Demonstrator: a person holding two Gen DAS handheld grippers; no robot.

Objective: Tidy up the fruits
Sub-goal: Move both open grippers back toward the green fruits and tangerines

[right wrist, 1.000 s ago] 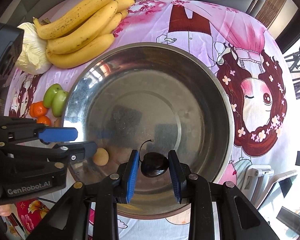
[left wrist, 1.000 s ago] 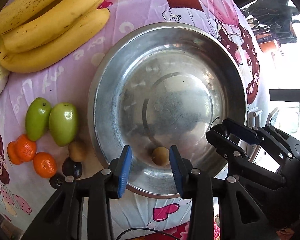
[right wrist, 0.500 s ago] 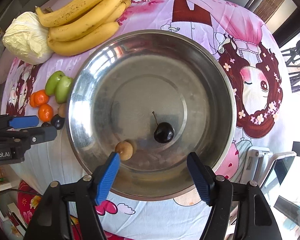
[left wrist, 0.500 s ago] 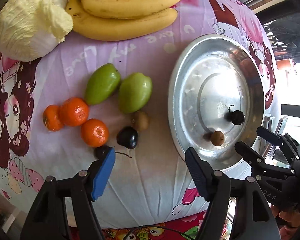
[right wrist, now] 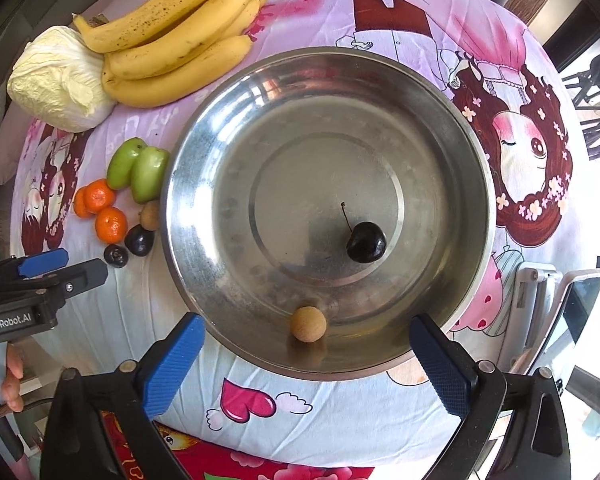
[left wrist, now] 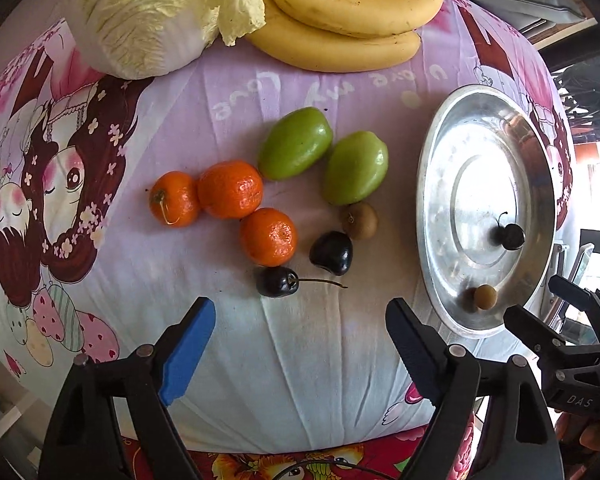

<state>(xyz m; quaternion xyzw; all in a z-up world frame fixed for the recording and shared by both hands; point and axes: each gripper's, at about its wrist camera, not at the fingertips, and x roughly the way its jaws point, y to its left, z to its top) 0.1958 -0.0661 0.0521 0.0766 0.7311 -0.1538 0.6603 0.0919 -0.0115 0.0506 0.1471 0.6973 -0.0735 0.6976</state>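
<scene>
A dark cherry (right wrist: 366, 241) and a small tan fruit (right wrist: 308, 323) lie apart inside the metal bowl (right wrist: 474, 148). On the cloth (left wrist: 300, 360) left of the bowl sit two more cherries (left wrist: 278, 281), a brown fruit (left wrist: 359, 220), three oranges (left wrist: 230, 189) and two green fruits (left wrist: 295, 143); bananas (left wrist: 340, 44) and a cabbage (left wrist: 148, 16) lie beyond. The right gripper (right wrist: 306, 364) hangs over the bowl's near rim, its jaws opening with nothing between them. The left gripper (left wrist: 300, 344) hangs above the cloth near the loose fruit, jaws also opening and empty.
</scene>
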